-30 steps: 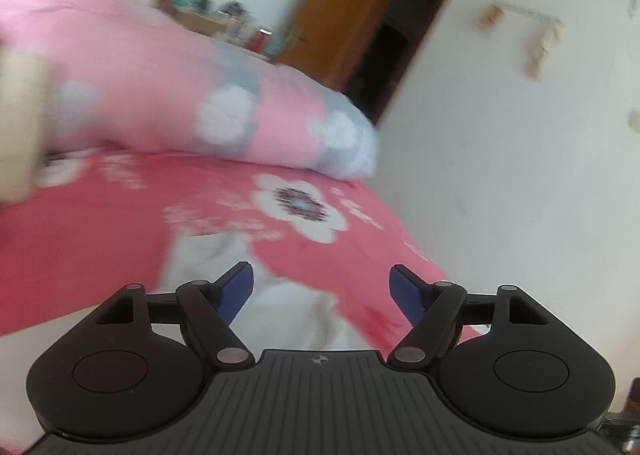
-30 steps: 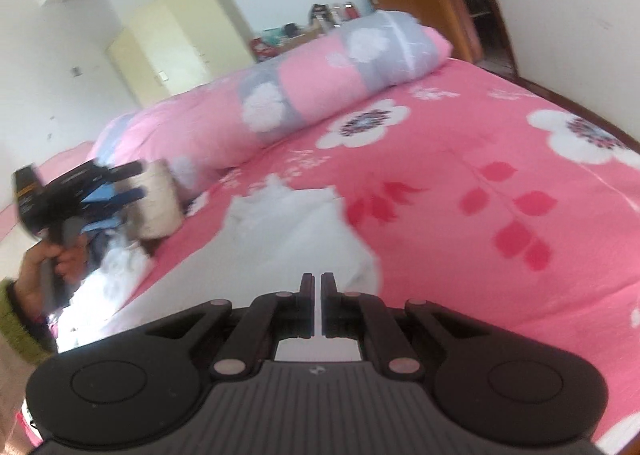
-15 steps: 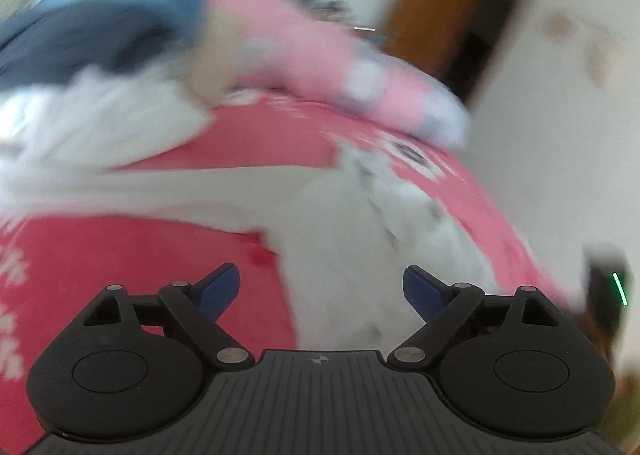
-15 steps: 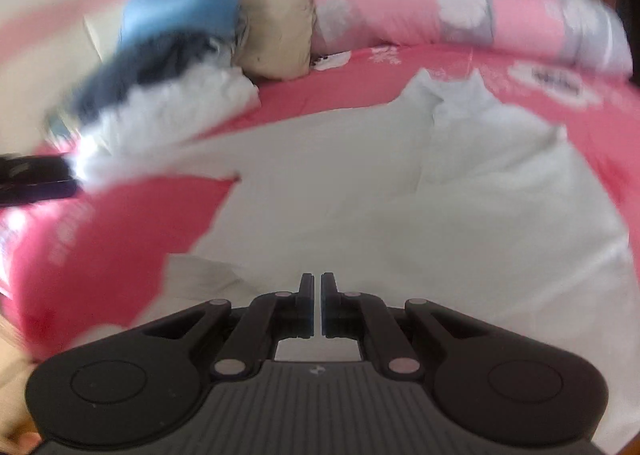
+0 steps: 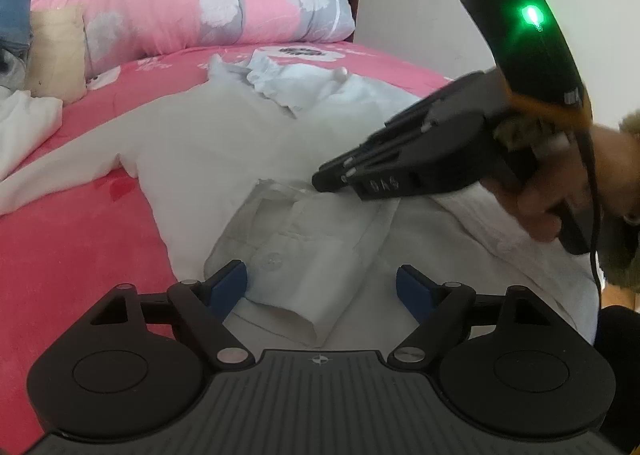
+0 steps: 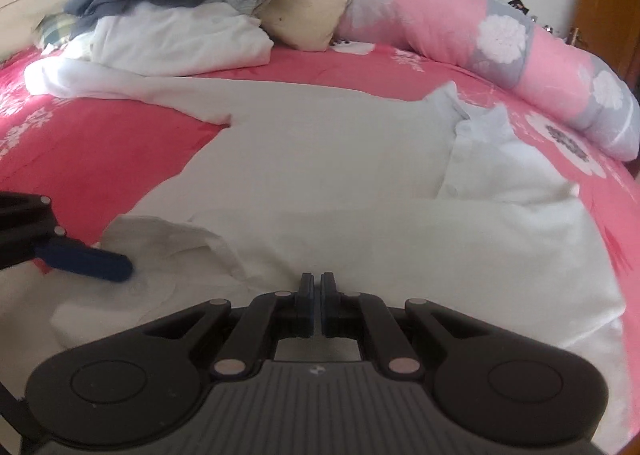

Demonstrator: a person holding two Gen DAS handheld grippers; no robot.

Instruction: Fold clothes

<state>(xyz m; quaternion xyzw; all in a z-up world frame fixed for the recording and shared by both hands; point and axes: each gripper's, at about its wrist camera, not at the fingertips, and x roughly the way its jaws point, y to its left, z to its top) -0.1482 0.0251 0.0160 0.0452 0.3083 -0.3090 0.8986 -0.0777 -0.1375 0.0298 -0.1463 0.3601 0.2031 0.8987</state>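
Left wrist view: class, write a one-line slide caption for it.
Open left tongs straddle a white shirt's cuff on a pink bed; shut right tongs rest on the shirt.

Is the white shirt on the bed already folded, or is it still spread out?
Mostly spread. The white shirt lies flat on the pink bedsheet, one sleeve stretched sideways; only the other sleeve's cuff lies across the body.

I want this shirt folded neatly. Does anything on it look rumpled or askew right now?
Yes. The white shirt lies spread on the pink bed, but its cuff is bunched between the open left hand-held gripper fingers, and the collar is crumpled rather than flat.
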